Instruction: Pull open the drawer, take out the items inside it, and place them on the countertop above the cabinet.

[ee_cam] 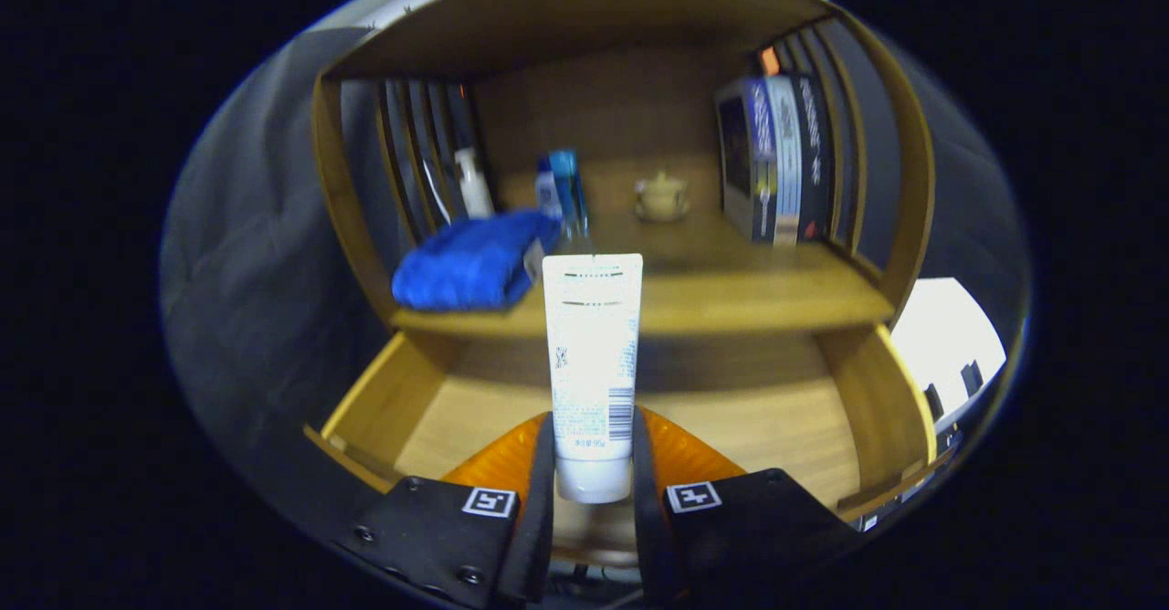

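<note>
One item, a white tube [593, 354], is held upright in the gripper [593, 464], both fingers pressing its lower end just above the cap, so the jaws stand narrow and clamped on it. Gripper view: the drawer [384, 400] beneath is pulled open and the tube is raised above its floor, short of the countertop [731, 299]; opening and grasping are judged done, placing is left. No other item shows on the visible drawer floor, though the part nearest the fingers is hidden. The countertop, inside a wooden shelf unit, carries a folded blue cloth [470, 261] just beyond the tube to one side, a white bottle [473, 183] and a blue-capped bottle [563, 192] behind it, a small lidded pot [661, 196] at the back, and upright books [776, 158] on the other side.
</note>
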`<state>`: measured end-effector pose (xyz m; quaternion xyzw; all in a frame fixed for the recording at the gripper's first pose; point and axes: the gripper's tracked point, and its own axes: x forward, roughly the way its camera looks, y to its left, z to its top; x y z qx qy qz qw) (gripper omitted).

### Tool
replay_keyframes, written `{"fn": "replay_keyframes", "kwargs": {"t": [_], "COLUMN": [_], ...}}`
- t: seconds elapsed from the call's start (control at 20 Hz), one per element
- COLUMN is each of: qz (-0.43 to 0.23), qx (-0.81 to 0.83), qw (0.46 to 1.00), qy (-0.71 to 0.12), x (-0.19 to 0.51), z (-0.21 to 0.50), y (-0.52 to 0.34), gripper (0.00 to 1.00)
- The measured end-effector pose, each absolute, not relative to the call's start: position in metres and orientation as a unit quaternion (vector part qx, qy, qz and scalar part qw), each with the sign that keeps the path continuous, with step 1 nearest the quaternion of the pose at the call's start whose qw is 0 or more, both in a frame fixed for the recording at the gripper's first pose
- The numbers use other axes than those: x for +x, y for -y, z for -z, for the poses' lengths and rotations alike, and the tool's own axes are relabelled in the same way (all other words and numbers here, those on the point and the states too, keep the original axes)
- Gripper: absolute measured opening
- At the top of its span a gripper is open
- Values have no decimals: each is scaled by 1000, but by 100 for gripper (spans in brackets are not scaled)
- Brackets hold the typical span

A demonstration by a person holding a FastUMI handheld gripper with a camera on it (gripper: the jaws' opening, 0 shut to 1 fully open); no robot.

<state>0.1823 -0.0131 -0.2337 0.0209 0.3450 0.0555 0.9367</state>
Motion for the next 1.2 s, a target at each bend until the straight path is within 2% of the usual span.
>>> {"fn": "replay_keyframes", "kwargs": {"t": [0.2,0.4,0.55,1.0,1.1,1.2], "qz": [-30,-23,-27,-17,-26,-34], "qx": [-8,-7,1,3,4,2], "qw": [951,934,914,912,912,914], "qy": [-308,-357,-405,-409,-409,-403], "x": [262,316,322,330,327,326], "z": [226,265,286,303,304,300], "y": [35,38,34,33,27,21], "gripper": [46,46,46,53,56,66]}}
